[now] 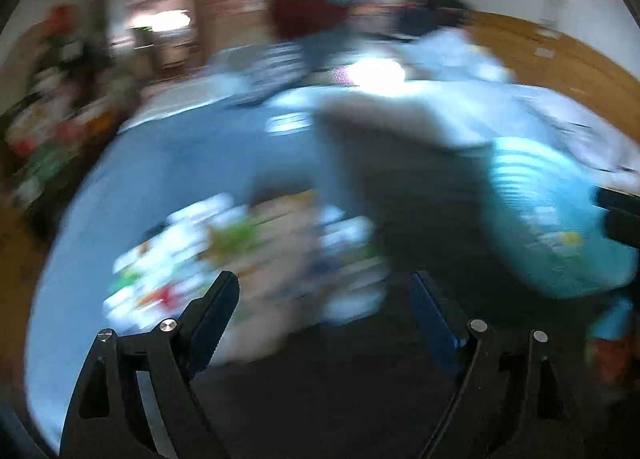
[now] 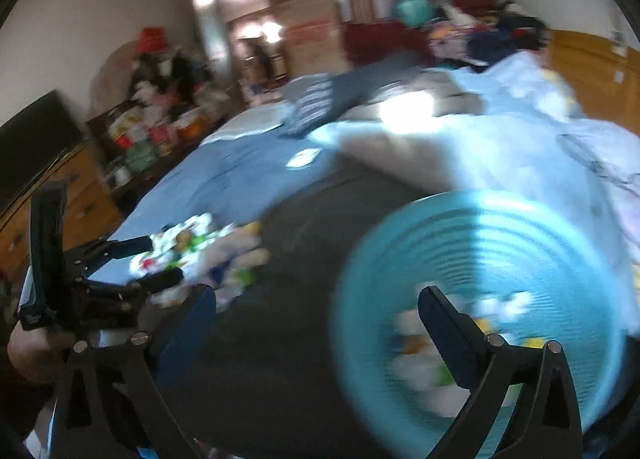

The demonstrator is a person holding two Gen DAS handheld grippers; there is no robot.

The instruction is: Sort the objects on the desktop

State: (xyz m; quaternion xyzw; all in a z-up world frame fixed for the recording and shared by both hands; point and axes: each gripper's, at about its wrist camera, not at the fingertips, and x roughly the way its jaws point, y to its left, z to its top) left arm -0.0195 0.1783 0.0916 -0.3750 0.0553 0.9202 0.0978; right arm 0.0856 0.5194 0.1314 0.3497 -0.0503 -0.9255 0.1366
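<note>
A blurred heap of small colourful objects (image 1: 240, 251) lies on a blue sheet at the left edge of a dark mat (image 1: 400, 199). My left gripper (image 1: 324, 279) is open and empty, just short of the heap. In the right wrist view the heap (image 2: 208, 251) sits between the left gripper's (image 2: 166, 261) spread fingers, untouched as far as the blur shows. A teal ribbed basket (image 2: 480, 219) stands on the mat (image 2: 300, 239) and holds several small items. My right gripper (image 2: 316, 293) is open and empty, its right finger over the basket's mouth. The basket (image 1: 540, 219) also shows at the left view's right side.
The blue sheet (image 2: 224, 175) covers a bed. Crumpled pale bedding (image 2: 520, 119) and striped clothes (image 2: 312, 99) lie beyond the mat. A wooden dresser with a dark screen (image 2: 40, 139) and a cluttered shelf (image 2: 152, 119) stand to the left. A hand (image 2: 28, 351) holds the left gripper.
</note>
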